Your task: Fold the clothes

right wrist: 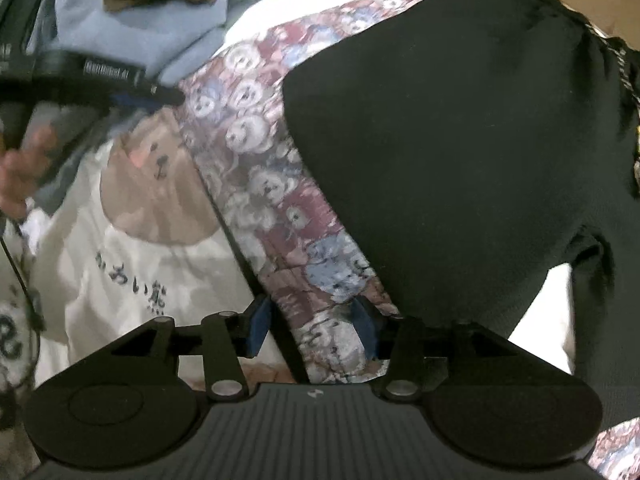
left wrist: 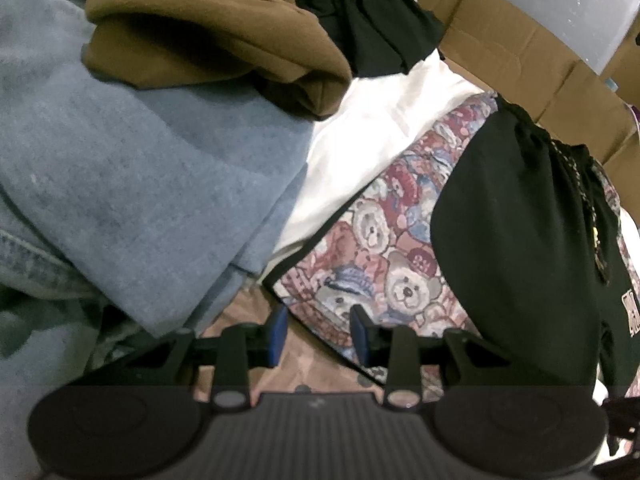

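A teddy-bear print cloth [left wrist: 384,240] [right wrist: 248,140] lies spread out with a black drawstring garment [left wrist: 512,220] [right wrist: 440,140] on top of it. My left gripper [left wrist: 320,334] hovers over the print cloth's near corner. Its blue pads stand apart with nothing pinched. It also shows in the right wrist view as the left gripper [right wrist: 160,98], held by a hand [right wrist: 20,176]. My right gripper [right wrist: 312,330] straddles the print cloth's black-trimmed edge. Its jaws are apart, and the cloth lies loose between them. A white shirt with a brown bear print [right wrist: 140,248] lies left of that edge.
A blue sweatshirt [left wrist: 140,168] lies in a heap at the left, with a brown garment [left wrist: 208,40] and another black garment [left wrist: 368,12] on it. White cloth [left wrist: 380,128] lies beyond the print cloth. Cardboard boxes [left wrist: 540,72] line the back right.
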Tool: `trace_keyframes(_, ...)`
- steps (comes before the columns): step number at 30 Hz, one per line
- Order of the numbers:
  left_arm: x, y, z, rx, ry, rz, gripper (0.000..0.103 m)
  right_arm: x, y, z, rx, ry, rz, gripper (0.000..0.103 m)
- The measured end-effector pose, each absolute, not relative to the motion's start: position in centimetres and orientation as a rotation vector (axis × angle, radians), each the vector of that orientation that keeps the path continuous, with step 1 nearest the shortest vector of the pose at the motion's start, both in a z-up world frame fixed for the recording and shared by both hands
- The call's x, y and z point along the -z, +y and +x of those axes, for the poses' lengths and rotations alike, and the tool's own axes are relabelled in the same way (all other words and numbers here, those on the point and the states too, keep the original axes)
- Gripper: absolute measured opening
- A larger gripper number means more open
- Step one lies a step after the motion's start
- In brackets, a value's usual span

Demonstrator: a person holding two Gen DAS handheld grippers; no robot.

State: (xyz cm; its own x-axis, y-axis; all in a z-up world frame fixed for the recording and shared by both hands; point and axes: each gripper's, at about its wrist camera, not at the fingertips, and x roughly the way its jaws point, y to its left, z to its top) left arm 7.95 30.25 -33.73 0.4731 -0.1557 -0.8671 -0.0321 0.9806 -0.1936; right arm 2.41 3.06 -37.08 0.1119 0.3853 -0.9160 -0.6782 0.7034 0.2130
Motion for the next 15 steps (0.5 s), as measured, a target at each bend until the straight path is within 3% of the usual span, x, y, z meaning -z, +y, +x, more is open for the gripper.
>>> trace_keyframes(4,33.9,30.4,8.0,0.07,1.081,-0.193,0.037,37.7,3.6,1.7,-0.811,1.217,-0.344,0.051)
trace_keyframes(6,34.0,30.5,8.1,0.068,1.08,-0.2,0.037,37.9,3.2,2.1,-0.782,1.222,-0.316,0.034)
trace_keyframes(7,34.0,30.4,8.1,0.069,1.078,-0.2,0.037,37.9,2.9,2.3,-0.767,1.226,-0.301,0.018)
trace_keyframes(8,33.9,30.4,8.1,0.071,1.077,-0.2,0.037,37.9,2.7,2.5,-0.755,1.23,-0.288,0.013)
trace_keyframes(12,33.9,30.4,8.1,0.074,1.075,-0.202,0.037,38.0,2.0,3.0,-0.744,1.245,-0.238,0.001)
trace_keyframes(15,34.0,30.4,8.1,0.073,1.077,-0.204,0.037,38.0,1.8,2.8,-0.777,1.247,-0.227,0.0)
